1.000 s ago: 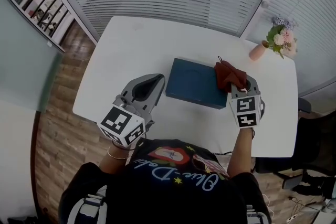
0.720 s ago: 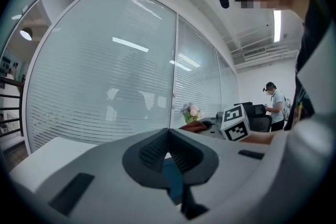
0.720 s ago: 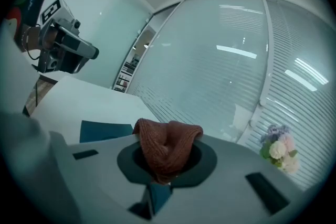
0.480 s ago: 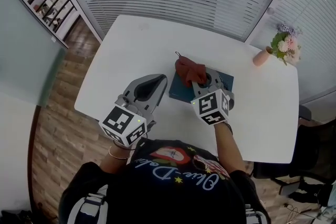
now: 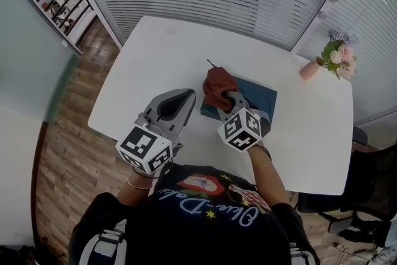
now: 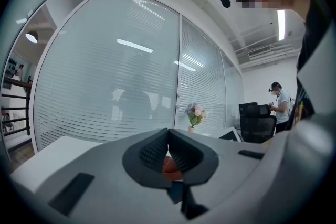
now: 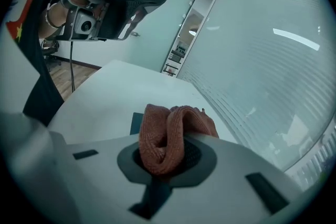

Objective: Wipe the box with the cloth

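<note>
A dark blue flat box (image 5: 259,96) lies on the white table (image 5: 155,59). My right gripper (image 5: 224,96) is shut on a bunched red cloth (image 5: 217,86) (image 7: 164,139), which rests on the box's left end and hides that corner. In the right gripper view the cloth fills the jaws and a sliver of the box (image 7: 136,122) shows beneath. My left gripper (image 5: 177,99) hangs over the table just left of the box, its jaws closed with nothing between them (image 6: 168,152).
A small pink vase of flowers (image 5: 329,59) stands at the table's far right corner. Slatted blinds run behind the table. Wooden floor lies to the left. A black office chair (image 6: 257,126) and a person stand far off at the right.
My right gripper has swept the red cloth leftward along the box, from its right end to its left end, and turned slightly. The left gripper has stayed put.
</note>
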